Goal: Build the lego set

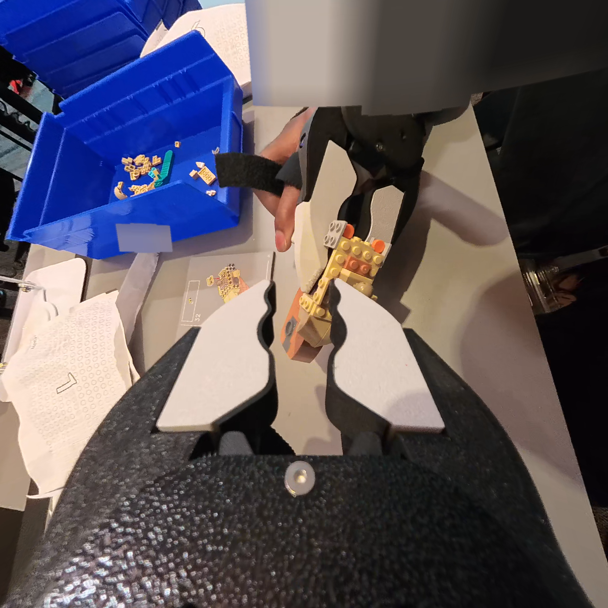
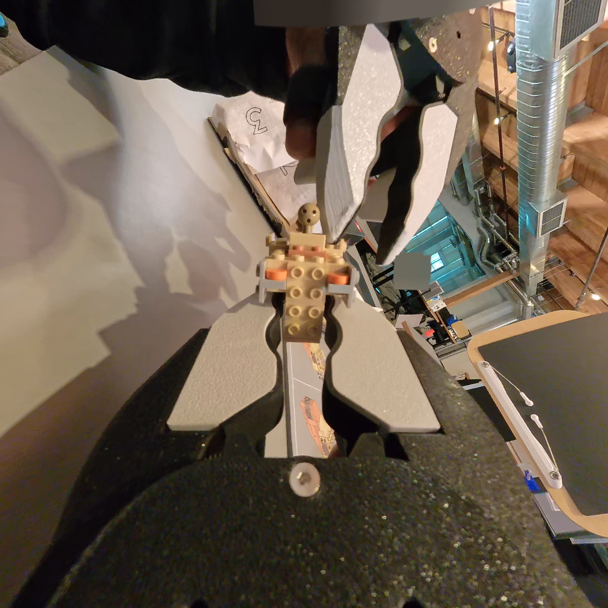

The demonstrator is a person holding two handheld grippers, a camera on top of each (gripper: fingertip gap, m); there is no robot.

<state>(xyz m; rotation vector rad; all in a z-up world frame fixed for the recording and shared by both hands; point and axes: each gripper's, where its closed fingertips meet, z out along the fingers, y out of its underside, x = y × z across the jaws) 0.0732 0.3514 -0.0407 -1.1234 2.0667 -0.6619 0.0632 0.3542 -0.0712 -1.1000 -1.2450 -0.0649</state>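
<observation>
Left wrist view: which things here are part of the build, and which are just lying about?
In the job: lego model held in right claw; left claw, open; blue bin of loose pieces; instruction page.
Lying about: crumpled white bags.

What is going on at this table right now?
A person with a gripper in each hand is assembling a lego model. The right gripper is shut on the tan and orange model, holding it above the table. The left gripper is open, right beside the model. Loose pieces lie in a blue bin, and an instruction sheet lies nearby.
</observation>
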